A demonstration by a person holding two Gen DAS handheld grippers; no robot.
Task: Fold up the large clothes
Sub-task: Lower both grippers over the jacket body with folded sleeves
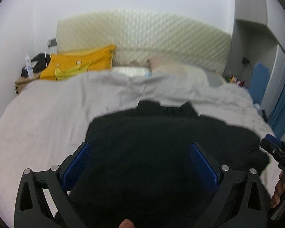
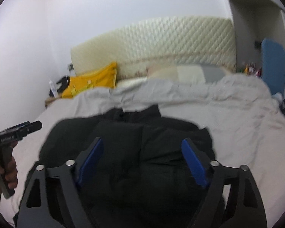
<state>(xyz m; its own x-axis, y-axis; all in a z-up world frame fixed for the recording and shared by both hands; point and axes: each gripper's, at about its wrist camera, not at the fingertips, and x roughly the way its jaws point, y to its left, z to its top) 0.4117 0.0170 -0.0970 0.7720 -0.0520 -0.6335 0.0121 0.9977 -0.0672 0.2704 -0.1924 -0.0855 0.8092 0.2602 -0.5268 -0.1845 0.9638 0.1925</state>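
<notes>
Blue-padded fingers (image 1: 79,163) of the left gripper (image 1: 140,163) and the right gripper (image 2: 142,159) stood spread wide, grasping nothing, above a black garment (image 2: 127,133) heaped in the middle of a bed's grey duvet (image 1: 47,110). The garment appeared bunched into a rough bundle, its folding seemingly unfinished. Beyond lay a yellow cushion (image 1: 79,64) and a quilted headboard (image 2: 171,39).

Bare grey bedspread (image 1: 47,117) left of black garment (image 1: 152,142), yellow pillow (image 1: 79,64) and headboard (image 1: 142,34) beyond
</notes>
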